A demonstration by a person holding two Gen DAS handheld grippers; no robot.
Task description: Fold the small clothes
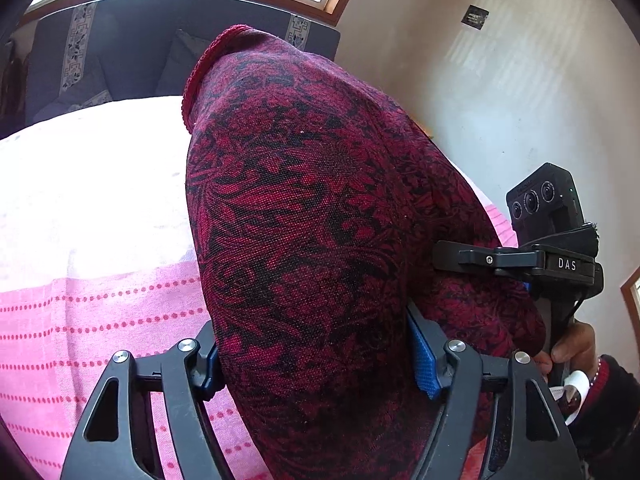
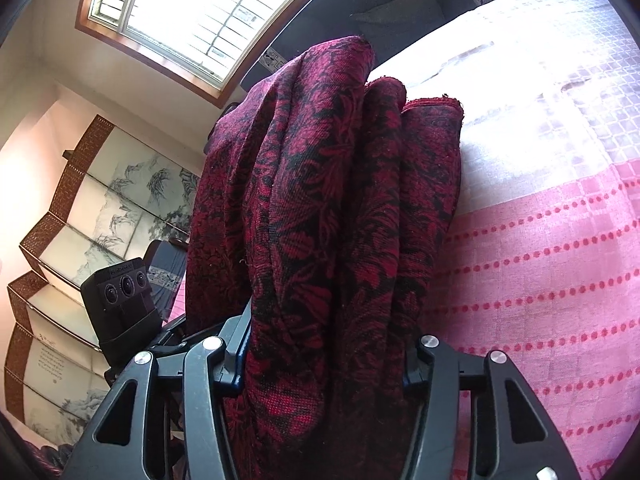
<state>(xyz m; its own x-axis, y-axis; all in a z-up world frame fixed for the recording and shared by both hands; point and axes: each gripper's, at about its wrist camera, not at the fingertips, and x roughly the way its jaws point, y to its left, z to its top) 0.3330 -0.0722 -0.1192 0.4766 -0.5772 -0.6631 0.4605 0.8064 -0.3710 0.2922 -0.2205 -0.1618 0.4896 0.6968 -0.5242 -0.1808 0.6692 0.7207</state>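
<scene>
A dark red knit garment with a black floral pattern hangs between the two grippers, lifted above the bed. My left gripper is shut on one part of it; the cloth bulges out between the blue pads. My right gripper is shut on a bunched, folded part of the same garment, which drapes forward over its fingers. The right gripper's body shows in the left wrist view, clamped on the cloth, and the left gripper's camera block shows in the right wrist view.
A bed with a pink dotted cover lies under the garment, sunlit white further back. A dark sofa stands under a window. A painted folding screen stands to the left. A pale wall is on the right.
</scene>
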